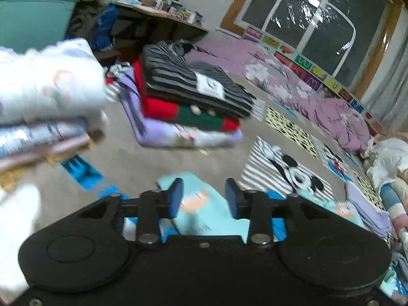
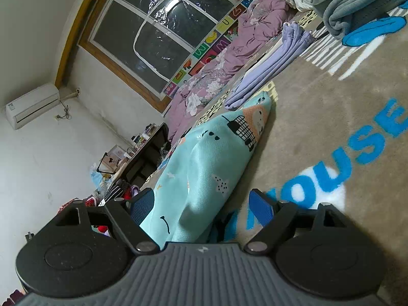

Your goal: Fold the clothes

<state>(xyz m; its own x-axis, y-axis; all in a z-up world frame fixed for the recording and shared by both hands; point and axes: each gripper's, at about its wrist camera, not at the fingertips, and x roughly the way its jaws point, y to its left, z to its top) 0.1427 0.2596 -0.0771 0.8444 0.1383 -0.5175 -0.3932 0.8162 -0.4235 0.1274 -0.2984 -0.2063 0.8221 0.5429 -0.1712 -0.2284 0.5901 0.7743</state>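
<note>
Ahead of my tongs I see the beige printed carpet [image 2: 318,117], with a stack of folded clothes [image 1: 188,102] well beyond the left tongs [image 1: 204,196]. The teal printed garment [image 2: 204,168] lies on the carpet, running forward between the spread jaws of my right tongs [image 2: 201,206], no pinch evident. My left tongs stand parted above it, gripping nothing.

A turquoise garment [image 2: 204,158] printed with small cartoon figures (one wears an orange hood) lies on the beige carpet [image 2: 318,117], loosely doubled lengthwise, one fold humped up along its middle.
</note>
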